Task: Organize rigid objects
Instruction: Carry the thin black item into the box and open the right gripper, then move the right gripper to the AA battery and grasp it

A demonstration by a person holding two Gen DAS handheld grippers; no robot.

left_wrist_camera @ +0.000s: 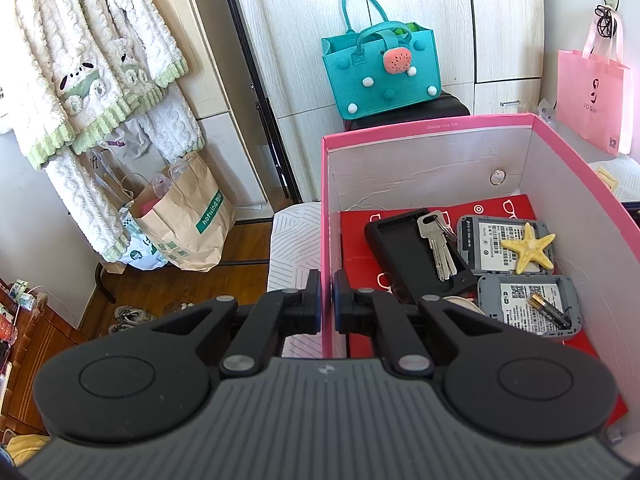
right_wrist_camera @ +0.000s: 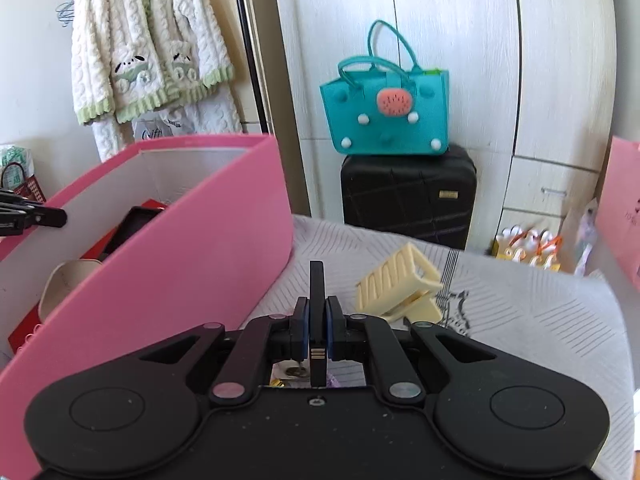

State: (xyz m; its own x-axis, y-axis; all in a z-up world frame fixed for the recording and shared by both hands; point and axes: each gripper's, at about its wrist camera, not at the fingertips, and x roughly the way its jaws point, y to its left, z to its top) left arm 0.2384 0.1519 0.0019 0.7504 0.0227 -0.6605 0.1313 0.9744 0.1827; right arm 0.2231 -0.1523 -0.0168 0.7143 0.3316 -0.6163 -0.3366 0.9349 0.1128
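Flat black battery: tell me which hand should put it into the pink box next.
Right. The right tongs are already shut on the flat black battery, beside the pink box. The left tongs grip the box wall, probably steadying it.

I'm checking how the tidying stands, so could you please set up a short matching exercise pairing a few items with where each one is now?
Things:
1. starfish
2. keys
3. small battery
4. hair clip

Places:
A. on the bedcover outside the pink box
B. on the upper grey device
C. in the lower grey device
D. on the black case

Pairs: 1-B, 2-D, 3-C, 4-A
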